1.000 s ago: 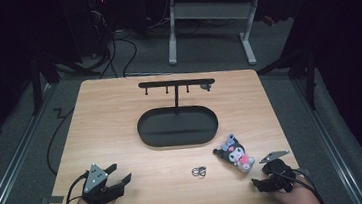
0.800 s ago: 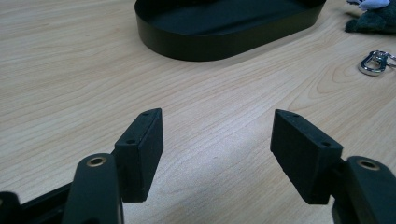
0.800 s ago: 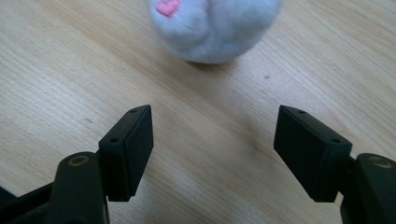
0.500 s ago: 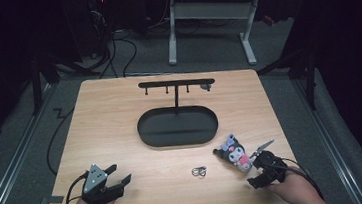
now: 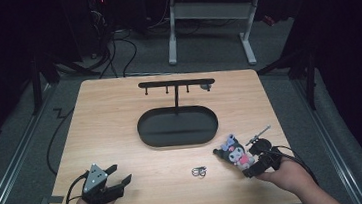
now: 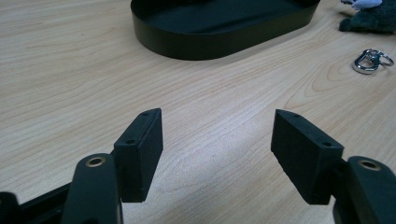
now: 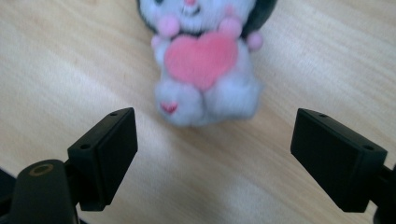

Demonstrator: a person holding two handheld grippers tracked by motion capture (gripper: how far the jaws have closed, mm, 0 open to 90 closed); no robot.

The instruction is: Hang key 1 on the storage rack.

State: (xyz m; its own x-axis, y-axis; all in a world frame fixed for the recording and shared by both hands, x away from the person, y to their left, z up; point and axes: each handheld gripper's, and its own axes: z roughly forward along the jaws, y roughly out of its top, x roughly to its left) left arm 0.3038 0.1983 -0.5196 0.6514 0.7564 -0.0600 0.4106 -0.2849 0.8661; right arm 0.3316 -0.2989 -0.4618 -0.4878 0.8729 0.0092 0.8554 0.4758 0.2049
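Plush toy [image 7: 203, 60] lies flat on the tabletop [image 5: 120, 123], just ahead of my right tool [image 5: 249, 168], whose jaws have just been opening, nothing between them, lined up to straddle it. Left tool [image 6: 217, 147] rests released, parked clear.

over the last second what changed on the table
The right tool moved in from the table's near right corner toward the plush toy, and its jaws have just been opening; they now stand wide in front of the toy with nothing between them. The left tool, the toy, the key ring and the black tray stayed where they were.
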